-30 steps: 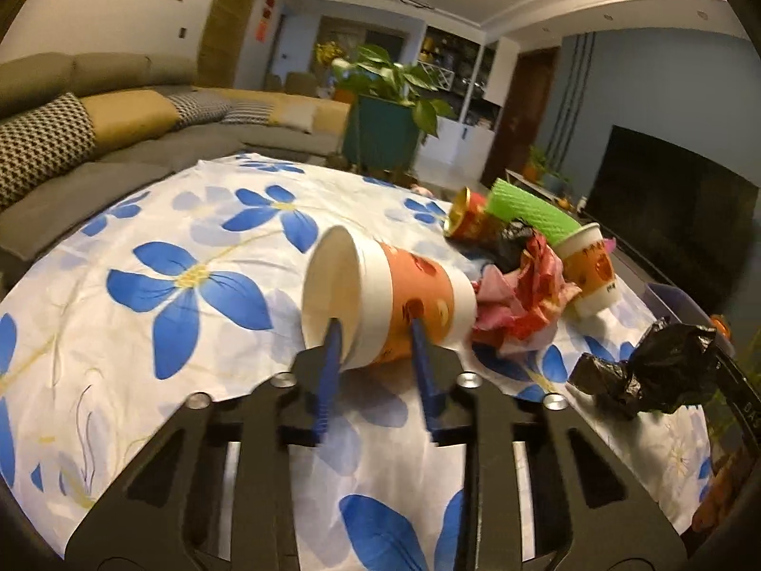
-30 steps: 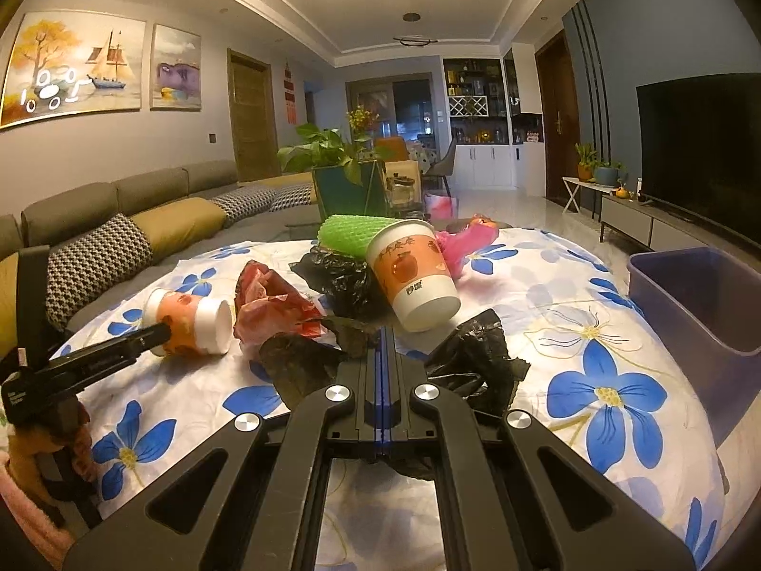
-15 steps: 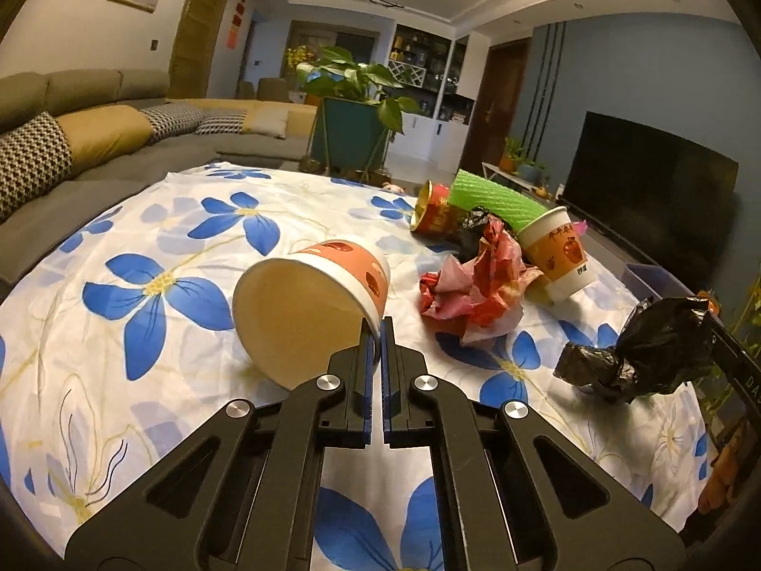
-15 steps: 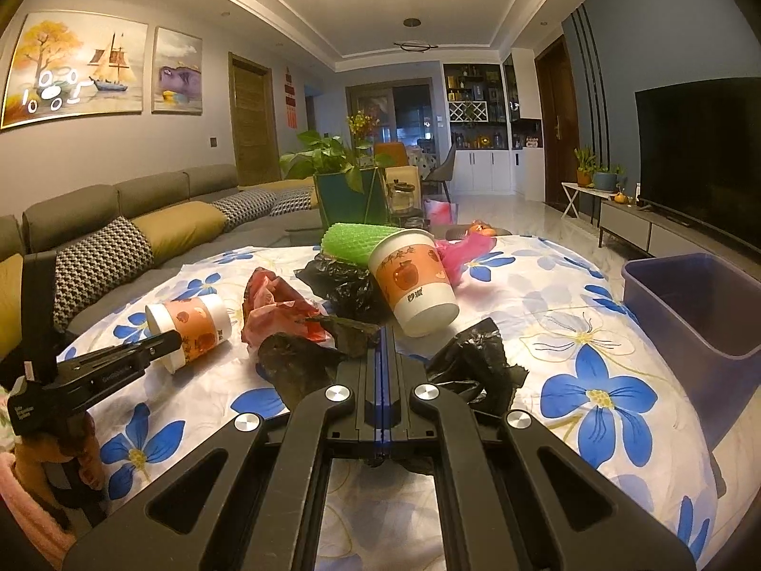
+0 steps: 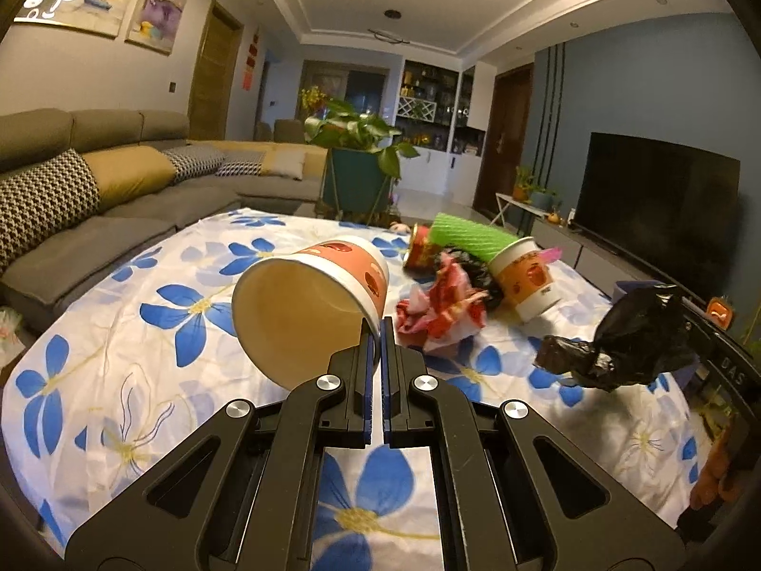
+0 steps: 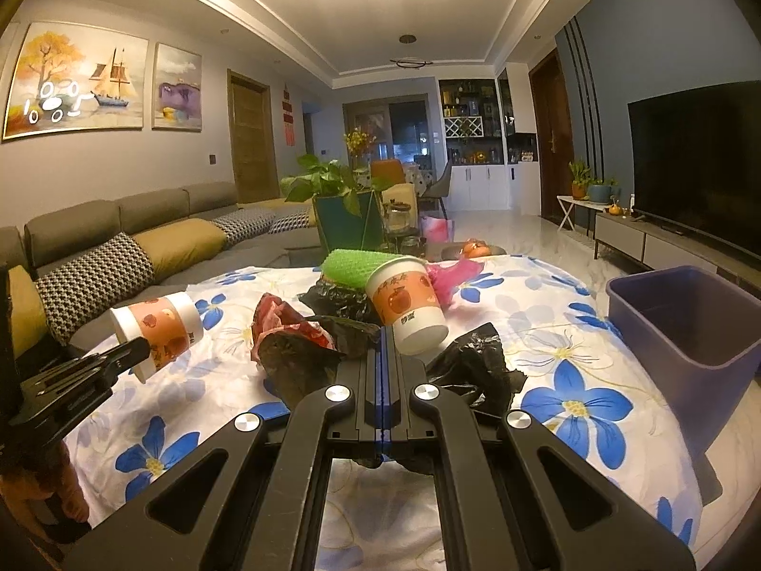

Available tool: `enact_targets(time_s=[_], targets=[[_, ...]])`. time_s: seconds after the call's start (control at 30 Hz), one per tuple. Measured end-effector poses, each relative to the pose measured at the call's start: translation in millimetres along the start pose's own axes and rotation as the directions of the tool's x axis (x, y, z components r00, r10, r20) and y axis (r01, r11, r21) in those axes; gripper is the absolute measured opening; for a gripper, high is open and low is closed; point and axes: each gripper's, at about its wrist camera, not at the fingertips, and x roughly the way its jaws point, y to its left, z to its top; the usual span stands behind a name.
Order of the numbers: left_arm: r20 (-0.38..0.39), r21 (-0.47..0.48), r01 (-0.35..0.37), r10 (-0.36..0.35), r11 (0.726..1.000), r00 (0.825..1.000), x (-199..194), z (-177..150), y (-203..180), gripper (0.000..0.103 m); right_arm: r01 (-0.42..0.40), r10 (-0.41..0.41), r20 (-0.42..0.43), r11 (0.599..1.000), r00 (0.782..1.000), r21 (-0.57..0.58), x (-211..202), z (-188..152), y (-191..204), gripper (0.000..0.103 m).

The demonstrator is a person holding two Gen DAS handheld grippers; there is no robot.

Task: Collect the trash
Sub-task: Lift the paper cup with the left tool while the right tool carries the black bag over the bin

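Two grippers work over the table [image 6: 594,409] with its blue-flowered cloth. Left gripper [image 5: 379,328] has its fingers clamped on the rim of a paper cup [image 5: 309,300], held tilted off the cloth with its mouth toward the camera. Right gripper [image 6: 383,338] pinches a black plastic bag [image 6: 471,371] above the table. Another cup [image 6: 409,304] sits among crumpled wrappers [image 6: 285,328], near a purple bin [image 6: 685,323].

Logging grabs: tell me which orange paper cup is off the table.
The cup pinched by its rim in the left hand-held gripper; the other cup leans among the trash.
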Motion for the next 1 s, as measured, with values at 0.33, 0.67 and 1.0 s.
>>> enact_targets(time_s=[0.33,0.67,1.0], targets=[[0.030,0.027,0.046,-0.046,0.999,0.998,-20.4,4.8,-25.2,0.002,0.024,-0.025,0.028,0.999,0.999,0.021,-22.4,6.0,-12.7,0.001],[0.030,0.067,0.099,-0.101,0.993,0.994,-20.9,9.6,-56.6,0.002,0.059,-0.061,0.051,0.998,0.997,0.036,-36.8,11.3,-26.7,0.001],[0.042,0.121,0.189,-0.195,0.975,0.980,-6.3,30.0,-106.2,0.002,0.115,-0.117,0.082,0.993,0.990,0.031,-44.0,27.8,-48.3,0.001]])
